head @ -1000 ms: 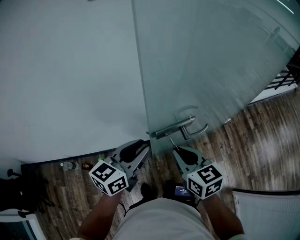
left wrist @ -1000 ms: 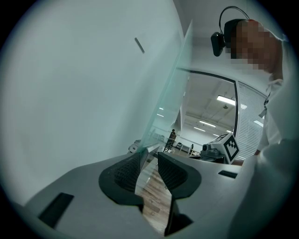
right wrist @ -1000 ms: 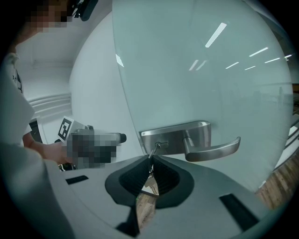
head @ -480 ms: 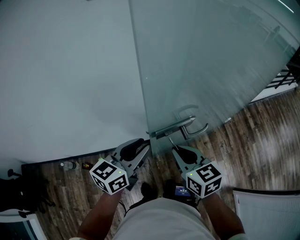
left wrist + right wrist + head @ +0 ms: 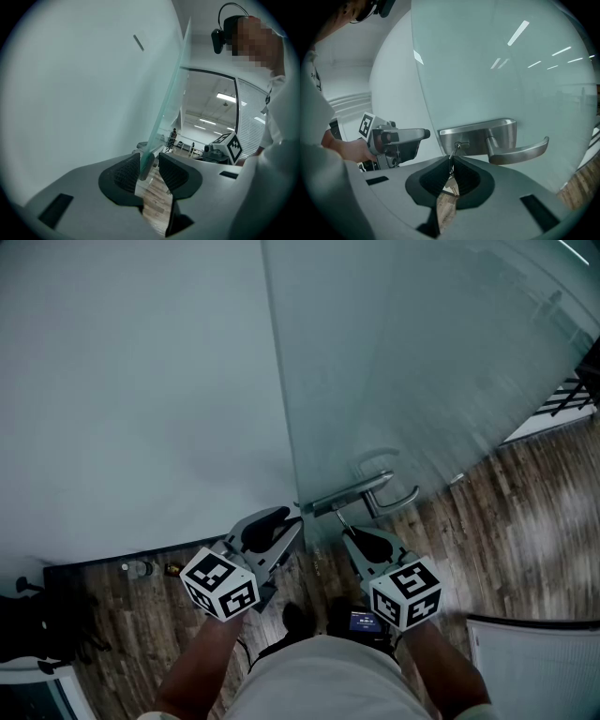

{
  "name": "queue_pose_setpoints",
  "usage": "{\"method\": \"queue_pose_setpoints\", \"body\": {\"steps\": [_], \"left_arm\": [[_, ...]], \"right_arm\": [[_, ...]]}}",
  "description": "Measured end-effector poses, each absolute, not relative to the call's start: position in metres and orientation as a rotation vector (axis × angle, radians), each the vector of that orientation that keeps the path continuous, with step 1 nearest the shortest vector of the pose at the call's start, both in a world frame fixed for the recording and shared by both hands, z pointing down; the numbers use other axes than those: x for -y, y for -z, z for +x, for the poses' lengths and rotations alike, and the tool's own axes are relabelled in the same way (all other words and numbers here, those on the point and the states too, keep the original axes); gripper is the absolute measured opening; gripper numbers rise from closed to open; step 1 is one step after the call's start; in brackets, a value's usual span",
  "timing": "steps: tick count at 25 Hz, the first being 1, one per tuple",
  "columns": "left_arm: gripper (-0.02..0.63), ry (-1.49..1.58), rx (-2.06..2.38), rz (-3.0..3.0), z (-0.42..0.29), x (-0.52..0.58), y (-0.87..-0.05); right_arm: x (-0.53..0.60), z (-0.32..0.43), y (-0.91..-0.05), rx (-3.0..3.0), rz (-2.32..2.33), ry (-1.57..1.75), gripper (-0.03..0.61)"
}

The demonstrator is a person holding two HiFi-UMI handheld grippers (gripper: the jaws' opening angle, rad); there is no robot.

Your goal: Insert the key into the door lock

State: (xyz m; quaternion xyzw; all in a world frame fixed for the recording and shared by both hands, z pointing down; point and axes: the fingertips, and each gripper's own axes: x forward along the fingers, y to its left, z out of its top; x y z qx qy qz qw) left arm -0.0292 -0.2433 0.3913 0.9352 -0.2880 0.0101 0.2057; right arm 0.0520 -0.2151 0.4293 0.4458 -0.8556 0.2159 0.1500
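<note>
The right gripper (image 5: 452, 165), jaws pressed together on the key (image 5: 453, 153), holds it up at the lock (image 5: 461, 144) in the steel plate on the glass door (image 5: 497, 70), left of the handle (image 5: 520, 151). The key's tip sits at the keyhole mouth, so insertion looks barely begun, with the push home still to do. On the left, the left gripper (image 5: 149, 165) has its jaws slightly apart astride the door's edge, apparently not clamping it.
</note>
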Motion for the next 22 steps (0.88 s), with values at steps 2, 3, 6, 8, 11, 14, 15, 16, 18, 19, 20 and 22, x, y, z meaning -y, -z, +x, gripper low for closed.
{"method": "queue_pose_setpoints", "body": {"steps": [2, 3, 6, 8, 11, 14, 15, 16, 18, 19, 20, 22], "left_arm": [[0.121, -0.027, 0.795, 2.613, -0.029, 0.246, -0.390], [0.122, -0.026, 0.792, 2.616, -0.028, 0.247, -0.390], [0.124, -0.036, 0.790, 2.624, -0.026, 0.251, -0.388], [0.126, -0.040, 0.787, 2.634, -0.024, 0.252, -0.387], [0.126, -0.037, 0.776, 2.654, -0.022, 0.254, -0.383], [0.126, -0.039, 0.746, 2.677, -0.017, 0.253, -0.379], [0.126, -0.042, 0.736, 2.684, -0.015, 0.253, -0.378], [0.126, -0.044, 0.727, 2.690, -0.013, 0.253, -0.378], [0.126, -0.043, 0.715, 2.698, -0.011, 0.254, -0.378], [0.126, -0.043, 0.710, 2.702, -0.010, 0.255, -0.378], [0.126, -0.044, 0.707, 2.707, -0.009, 0.255, -0.378], [0.126, -0.047, 0.702, 2.717, -0.007, 0.256, -0.376]], "right_arm": [[0.216, 0.052, -0.430, 2.456, 1.280, -0.623, 0.028], [0.217, 0.051, -0.431, 2.455, 1.278, -0.624, 0.028], [0.216, 0.051, -0.432, 2.455, 1.272, -0.623, 0.028], [0.216, 0.051, -0.432, 2.453, 1.270, -0.611, 0.028], [0.215, 0.050, -0.430, 2.448, 1.265, -0.588, 0.028], [0.214, 0.050, -0.428, 2.445, 1.264, -0.570, 0.028], [0.214, 0.050, -0.428, 2.444, 1.263, -0.562, 0.028], [0.215, 0.050, -0.428, 2.442, 1.262, -0.555, 0.028], [0.216, 0.050, -0.429, 2.439, 1.258, -0.546, 0.028], [0.216, 0.050, -0.430, 2.436, 1.255, -0.541, 0.028], [0.216, 0.050, -0.430, 2.432, 1.252, -0.535, 0.028], [0.217, 0.050, -0.430, 2.422, 1.245, -0.519, 0.028]]}}
